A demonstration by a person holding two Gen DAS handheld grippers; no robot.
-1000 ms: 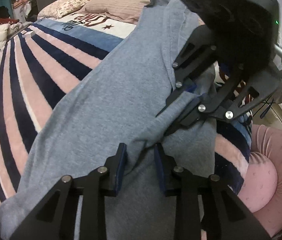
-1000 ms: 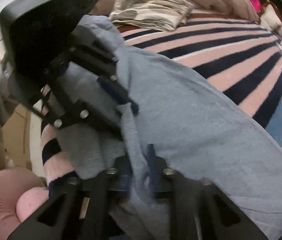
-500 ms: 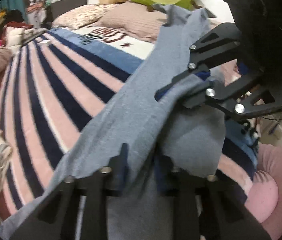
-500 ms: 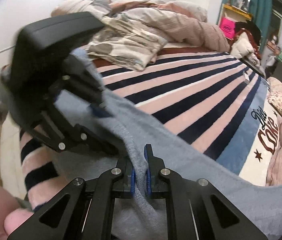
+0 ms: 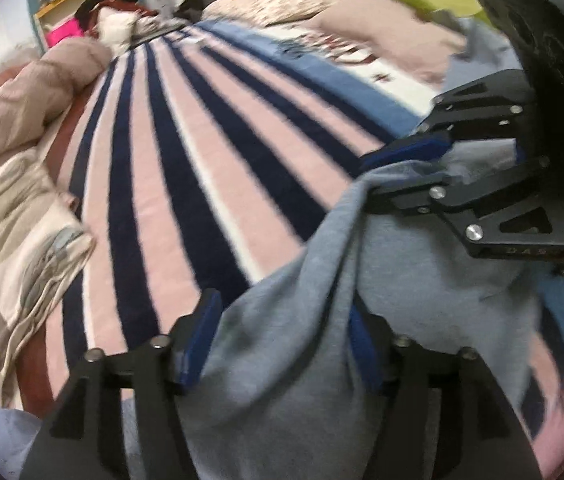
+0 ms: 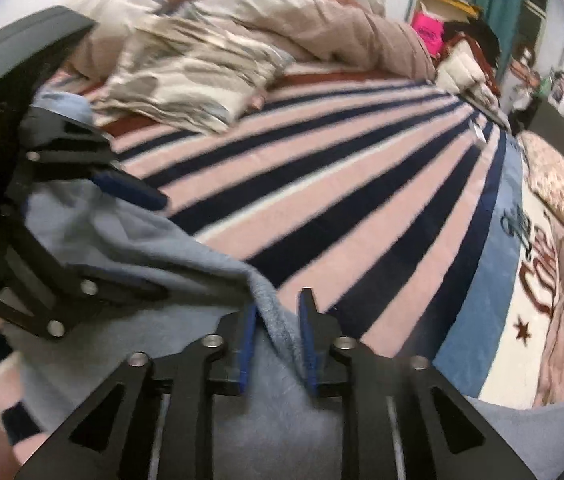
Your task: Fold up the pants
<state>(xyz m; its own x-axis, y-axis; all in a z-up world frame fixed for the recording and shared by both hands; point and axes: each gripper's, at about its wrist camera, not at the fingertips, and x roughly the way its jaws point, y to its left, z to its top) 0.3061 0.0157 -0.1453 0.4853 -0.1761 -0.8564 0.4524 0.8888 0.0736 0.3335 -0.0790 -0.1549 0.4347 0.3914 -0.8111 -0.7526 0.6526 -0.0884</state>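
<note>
Pants [image 5: 294, 344] barely started imo: left hand-held gripper [image 5: 282, 344] gapes around bunched fabric, right hand-held gripper [image 6: 278, 336] w/ jaws apart, no fold laid on bed [image 5: 210, 168] yet.

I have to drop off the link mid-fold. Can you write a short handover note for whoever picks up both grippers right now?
Left gripper: jaws spread wide, grey-blue pants bunched loosely between the pads, no pinch.
Right gripper: jaws parted, a ridge of the pants runs between the pads; no firm grip visible.
Pants: heaped at the near edge of the striped blanket, under both grippers, which sit close together.
Done: cloth gathered toward the near edge; how neat the fold is cannot be judged, the frames are blurred.
Left: back the grippers out, check the fold, and probably fold again and flatten.
</note>
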